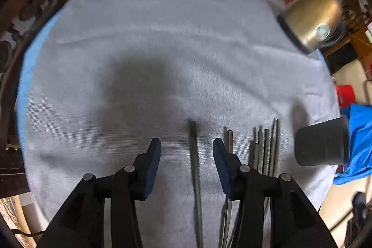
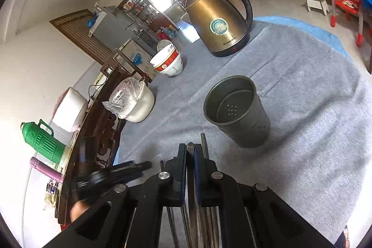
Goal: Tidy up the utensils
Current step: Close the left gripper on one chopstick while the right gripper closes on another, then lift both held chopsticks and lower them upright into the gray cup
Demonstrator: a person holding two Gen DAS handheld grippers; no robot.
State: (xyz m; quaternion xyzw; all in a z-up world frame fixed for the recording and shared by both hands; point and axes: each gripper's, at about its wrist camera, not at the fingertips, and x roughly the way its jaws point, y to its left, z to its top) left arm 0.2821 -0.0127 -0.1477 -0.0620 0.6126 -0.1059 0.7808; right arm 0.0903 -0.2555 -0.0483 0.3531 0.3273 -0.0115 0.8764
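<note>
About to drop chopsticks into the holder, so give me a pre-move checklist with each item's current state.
1. right gripper shut on a chopstick: ok, the pads clamp a dark stick whose tip pokes out ahead.
2. Only one stick clamped: cannot tell, other chopsticks lie right beside and under the jaws.
3. utensil cup upright, mouth open, nothing inside: ok.
4. Path from the right gripper to the cup: ok, only bare grey cloth lies between.
5. left gripper free: ok, its jaws stand open and the single chopstick between them lies untouched on the cloth.
6. kettle and bowls clear of the cup: ok, they stand well behind it.
</note>
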